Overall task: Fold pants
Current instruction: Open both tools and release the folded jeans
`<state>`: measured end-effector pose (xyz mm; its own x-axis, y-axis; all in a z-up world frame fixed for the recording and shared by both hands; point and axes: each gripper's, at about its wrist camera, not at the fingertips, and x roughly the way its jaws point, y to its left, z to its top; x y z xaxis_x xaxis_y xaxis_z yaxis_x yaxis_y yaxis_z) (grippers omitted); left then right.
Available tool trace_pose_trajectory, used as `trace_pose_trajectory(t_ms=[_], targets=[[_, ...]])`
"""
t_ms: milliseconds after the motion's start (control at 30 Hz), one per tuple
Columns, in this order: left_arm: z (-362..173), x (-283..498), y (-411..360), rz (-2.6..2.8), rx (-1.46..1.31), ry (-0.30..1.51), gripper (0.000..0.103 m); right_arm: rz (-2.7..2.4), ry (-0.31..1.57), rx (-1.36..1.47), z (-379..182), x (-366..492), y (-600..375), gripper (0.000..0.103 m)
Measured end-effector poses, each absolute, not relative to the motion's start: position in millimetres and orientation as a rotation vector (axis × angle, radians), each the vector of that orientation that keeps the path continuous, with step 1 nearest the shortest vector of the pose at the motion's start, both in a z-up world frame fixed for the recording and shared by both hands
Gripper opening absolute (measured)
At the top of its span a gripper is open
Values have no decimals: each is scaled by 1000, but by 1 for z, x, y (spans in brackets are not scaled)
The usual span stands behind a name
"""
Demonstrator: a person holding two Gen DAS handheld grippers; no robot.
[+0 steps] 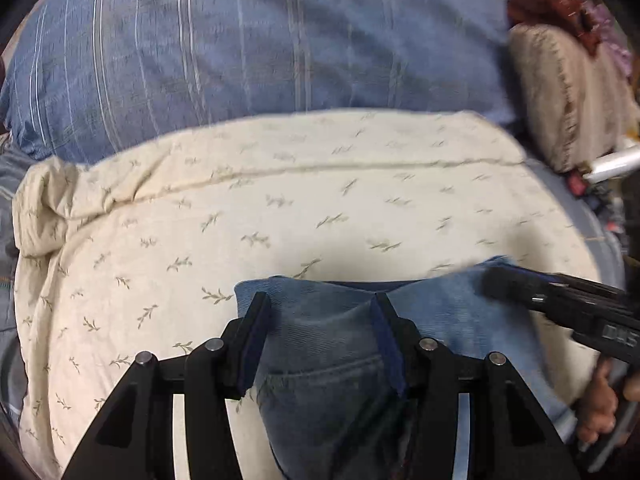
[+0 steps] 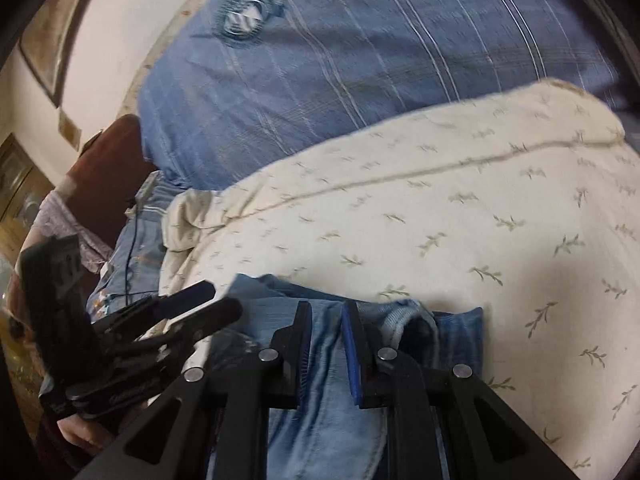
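Here the blue jeans (image 1: pixel 340 344) lie bunched at the near edge of a cream leaf-print blanket (image 1: pixel 280 208) — beyond the blanket sits a blue striped pillow (image 1: pixel 240 48). No container shows. The left gripper (image 1: pixel 320 320) stands over the jeans' pocket area, jaws half apart with denim between them; whether the pads press it I cannot tell. The right gripper (image 2: pixel 326 336) is nearly closed — its pads pinch a fold of the jeans.
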<state>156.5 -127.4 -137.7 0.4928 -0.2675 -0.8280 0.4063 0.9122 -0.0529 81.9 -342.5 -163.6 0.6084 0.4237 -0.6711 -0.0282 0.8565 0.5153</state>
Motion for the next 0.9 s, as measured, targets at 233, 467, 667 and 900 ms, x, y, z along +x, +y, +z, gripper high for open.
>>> trace_pose_trajectory(t_ms=[233, 467, 667, 900], targets=[[-155, 165, -126, -349, 166, 1002, 58, 260, 928, 510, -190, 87, -361, 19], [-115, 130, -81, -413, 3, 941, 58, 373, 871, 366, -145, 43, -343, 19], [-108, 58, -57, -465, 77, 914, 58, 569, 839, 181, -120, -20, -299, 19], [-146, 15, -68, -484, 153, 969, 58, 473, 949, 28, -150, -38, -274, 19]])
